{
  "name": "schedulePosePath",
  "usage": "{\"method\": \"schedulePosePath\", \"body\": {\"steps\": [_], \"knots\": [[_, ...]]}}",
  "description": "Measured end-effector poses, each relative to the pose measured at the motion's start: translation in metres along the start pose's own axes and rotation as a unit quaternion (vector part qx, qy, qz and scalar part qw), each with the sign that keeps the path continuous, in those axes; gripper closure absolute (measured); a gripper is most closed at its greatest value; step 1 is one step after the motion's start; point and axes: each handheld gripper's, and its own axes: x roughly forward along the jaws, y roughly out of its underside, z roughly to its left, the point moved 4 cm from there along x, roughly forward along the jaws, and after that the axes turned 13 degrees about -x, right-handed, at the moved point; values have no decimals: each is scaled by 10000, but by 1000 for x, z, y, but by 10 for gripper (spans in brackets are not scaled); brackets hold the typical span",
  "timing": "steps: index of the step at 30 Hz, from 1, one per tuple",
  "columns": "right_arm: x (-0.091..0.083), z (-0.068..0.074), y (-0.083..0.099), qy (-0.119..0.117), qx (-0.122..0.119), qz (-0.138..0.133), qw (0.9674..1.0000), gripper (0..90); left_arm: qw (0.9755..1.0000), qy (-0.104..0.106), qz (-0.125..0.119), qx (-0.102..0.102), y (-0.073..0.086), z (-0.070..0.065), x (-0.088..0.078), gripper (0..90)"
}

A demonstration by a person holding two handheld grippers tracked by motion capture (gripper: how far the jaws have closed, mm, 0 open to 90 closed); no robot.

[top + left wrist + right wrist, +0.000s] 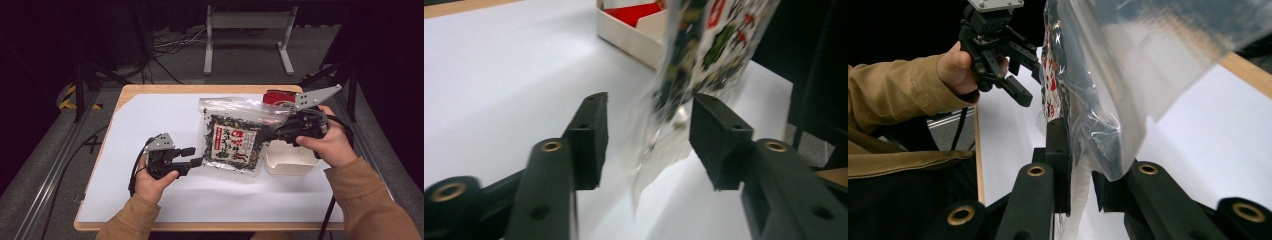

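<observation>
A clear plastic bag of dark green dried flakes (232, 140) with a red-and-white label hangs tilted above the white table top (150, 120). My right gripper (270, 132) is shut on the bag's right edge; in the right gripper view its jaws (1080, 165) pinch the plastic of the bag (1108, 75). My left gripper (196, 156) is at the bag's lower left corner. In the left gripper view the bag's corner (664, 130) hangs between the open jaws (649, 135), and neither pad presses on it. The left gripper (1023, 75) also appears far off in the right gripper view.
A shallow white box (292, 162) sits on the table under my right hand, also seen as the white box (629, 42) behind the bag. A red packet (277, 97) lies at the table's far edge. A grey stand (247, 35) and cables are on the floor beyond.
</observation>
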Motion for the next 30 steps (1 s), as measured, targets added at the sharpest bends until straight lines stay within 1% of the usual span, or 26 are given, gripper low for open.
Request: {"method": "schedulePosePath", "body": {"steps": [3, 6, 7, 8, 11, 12, 13, 14, 15, 16, 17, 18, 19, 21, 23, 25, 26, 28, 30], "knots": [[-12, 1, -6, 190, 19, 30, 9998, 789, 9998, -177, -33, 65, 0, 8, -3, 430], [-25, 1, -10, 388, -35, 12, 9992, 789, 9995, -312, -24, 26, 0, 15, -6, 396], [-32, 1, -12, 450, -34, -34, 9990, 788, 9993, -360, -41, -8, 0, 18, -6, 388], [-32, 1, -12, 450, -34, -34, 9990, 788, 9993, -360, -41, -8, 0, 18, -6, 380], [-48, 2, -14, 650, -2, -142, 9978, 788, 9992, -385, -97, -73, -1, 22, -9, 376], [-52, 2, -15, 684, -7, -156, 9975, 788, 9992, -385, -100, -81, -1, 22, -10, 376], [-55, 2, -15, 713, -4, -164, 9973, 788, 9989, -447, -110, -17, -2, 23, -11, 373], [-60, 2, -15, 770, -5, -191, 9969, 788, 9984, -554, -73, 29, -1, 24, -12, 369], [-66, 2, -15, 839, 1, -204, 9963, 788, 9984, -554, -73, 29, -1, 24, -12, 358], [-66, 2, -15, 839, 1, -204, 9963, 788, 9976, -691, -44, 81, -1, 26, -13, 358], [-70, 1, -15, 904, 9, -215, 9957, 788, 9968, -793, -16, 140, -1, 28, -13, 340], [-74, 1, -14, 946, 15, -213, 9953, 788, 9963, -841, 11, 145, -1, 30, -14, 330], [-77, 1, -14, 986, 32, -203, 9949, 788, 9962, -860, 9, 106, -1, 32, -16, 329], [-82, 0, -12, 1064, 34, -186, 9941, 788, 9960, -893, -14, 90, -1, 36, -19, 324], [-88, -1, -11, 1173, 37, -170, 9929, 788, 9954, -954, -24, 42, 0, 41, -22, 322], [-95, -2, -9, 1295, 58, -186, 9914, 788, 9945, -1047, 10, 33, 2, 45, -26, 316], [-98, -3, -8, 1329, 66, -199, 9909, 788, 9939, -1098, 15, 66, 2, 47, -28, 315], [-104, -4, -7, 1455, 73, -185, 9892, 788, 9939, -1106, 29, -6, 5, 51, -31, 313], [-112, -5, -4, 1678, 68, -99, 9857, 788, 9935, -1136, 10, -62, 7, 54, -33, 312]]}}
